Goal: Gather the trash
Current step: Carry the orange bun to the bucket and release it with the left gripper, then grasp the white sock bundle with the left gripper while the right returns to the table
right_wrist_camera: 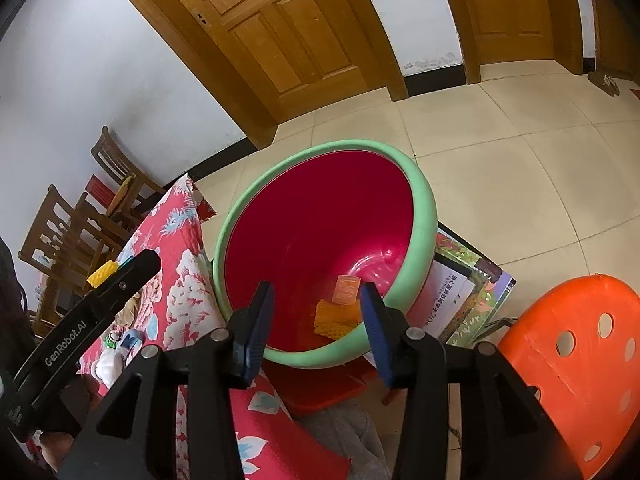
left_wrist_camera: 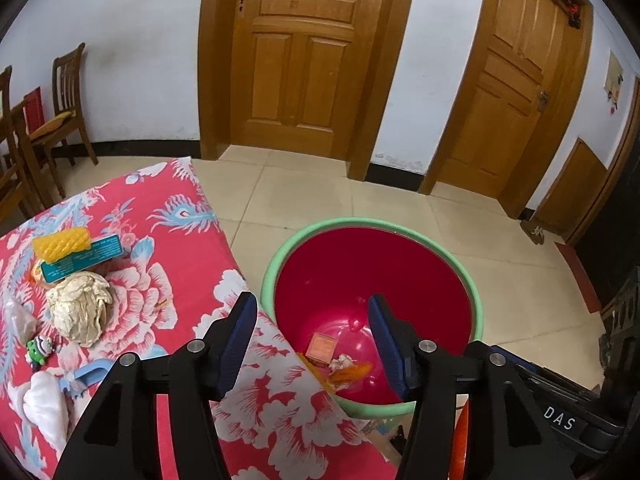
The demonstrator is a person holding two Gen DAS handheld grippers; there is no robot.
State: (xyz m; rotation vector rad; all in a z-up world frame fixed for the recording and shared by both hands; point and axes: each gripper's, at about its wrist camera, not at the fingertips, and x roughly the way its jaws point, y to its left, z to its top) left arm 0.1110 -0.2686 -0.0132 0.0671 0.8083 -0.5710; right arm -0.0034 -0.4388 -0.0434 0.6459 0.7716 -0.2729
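A red basin with a green rim stands beside the table, below its edge. In it lie a small orange box, a crumpled white scrap and an orange foam net. My left gripper hangs open over the basin with nothing between its fingers. My right gripper is open too, above the basin's near rim, with the orange box and foam net far below it. On the floral cloth rest a yellow foam net, a teal box and a crumpled beige paper.
Also on the cloth are a green toy, a white tissue and a blue plastic piece. An orange stool stands to the right of the basin, with printed papers underneath it. Wooden chairs line the left wall.
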